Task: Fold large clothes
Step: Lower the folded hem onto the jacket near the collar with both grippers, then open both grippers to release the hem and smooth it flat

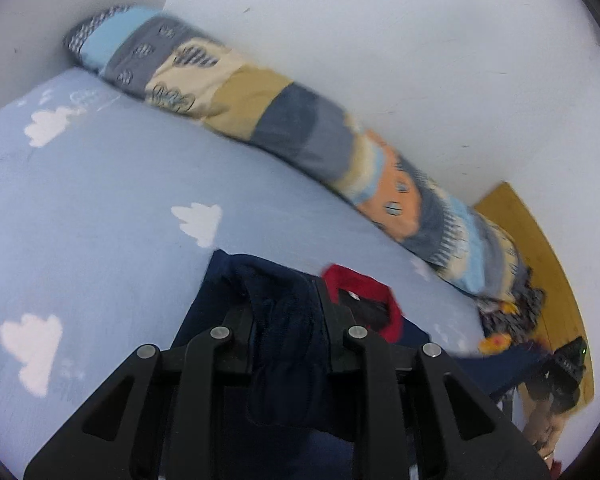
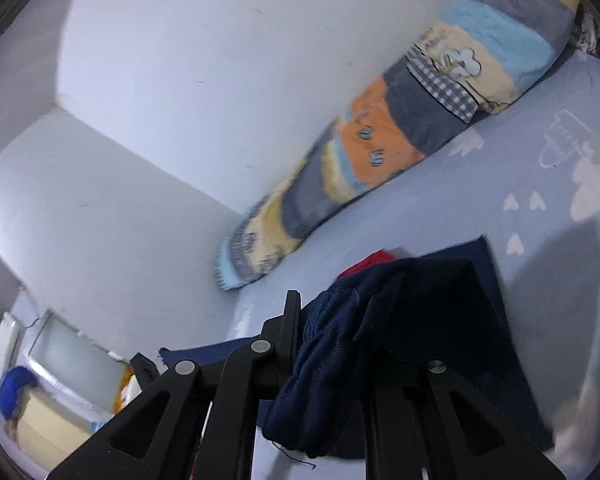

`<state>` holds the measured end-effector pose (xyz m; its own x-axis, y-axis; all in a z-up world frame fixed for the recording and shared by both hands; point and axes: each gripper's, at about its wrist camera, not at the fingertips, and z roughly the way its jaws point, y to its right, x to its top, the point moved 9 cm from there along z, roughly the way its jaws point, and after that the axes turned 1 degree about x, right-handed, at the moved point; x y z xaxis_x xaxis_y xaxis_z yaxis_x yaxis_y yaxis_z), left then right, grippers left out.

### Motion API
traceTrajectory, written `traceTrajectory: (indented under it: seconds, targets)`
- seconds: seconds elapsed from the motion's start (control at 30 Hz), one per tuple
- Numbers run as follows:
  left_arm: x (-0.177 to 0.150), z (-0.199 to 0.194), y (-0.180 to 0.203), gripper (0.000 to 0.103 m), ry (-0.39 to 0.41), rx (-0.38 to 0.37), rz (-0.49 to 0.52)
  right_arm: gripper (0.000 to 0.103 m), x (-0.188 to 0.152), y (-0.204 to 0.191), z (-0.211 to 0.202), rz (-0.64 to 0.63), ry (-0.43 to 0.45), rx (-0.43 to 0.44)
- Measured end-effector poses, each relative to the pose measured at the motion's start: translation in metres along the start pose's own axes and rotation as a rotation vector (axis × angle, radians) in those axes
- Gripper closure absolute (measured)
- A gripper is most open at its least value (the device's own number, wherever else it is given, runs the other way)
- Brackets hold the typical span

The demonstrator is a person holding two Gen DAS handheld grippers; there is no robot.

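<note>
Looking along the left gripper (image 1: 288,312), we find its black fingers pinched on a bunched fold of the dark navy knitted garment (image 1: 284,344), whose red collar (image 1: 364,296) shows just past the right finger. Only this view gives us the yellow wooden floor (image 1: 540,248) beyond the bed's far corner (and the other gripper, blurred, low at the right edge). From the right gripper (image 2: 340,320) we see instead a pale storage box (image 2: 52,364) in the room's corner. Its fingers are likewise clamped on a gathered wad of the same garment, which drapes over the right finger and hides it. Both grippers point toward the long striped patchwork bolster (image 1: 284,120) along the bed's wall edge. The garment's remainder lies flat on the light blue cloud-print sheet (image 1: 100,220), mid-bed.
</note>
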<state>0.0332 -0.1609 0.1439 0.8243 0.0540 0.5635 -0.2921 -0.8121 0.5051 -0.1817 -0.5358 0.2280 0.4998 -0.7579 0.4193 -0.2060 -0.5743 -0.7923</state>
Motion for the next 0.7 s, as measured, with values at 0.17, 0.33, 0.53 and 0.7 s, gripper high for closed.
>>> traceTrajectory:
  seconds: [0.17,0.33,0.53,0.7]
  targets:
    - [0.0,0.099,-0.026,0.083,-0.174,0.066,-0.054,0.093,0.032,0.069,0.079,0.083,-0.042,-0.099]
    - [-0.012,0.155,-0.049,0.06,-0.289,0.101,-0.119,0.084,0.039,0.131,0.142,0.196,-0.102,-0.186]
    - [0.005,0.158,-0.073,0.043,-0.357,-0.09,-0.448,0.04,0.042,0.185,0.147,0.538,-0.102,-0.177]
    - [0.034,0.107,-0.106,0.039,-0.183,-0.059,-0.463,0.038,0.069,0.166,0.093,0.484,0.037,-0.101]
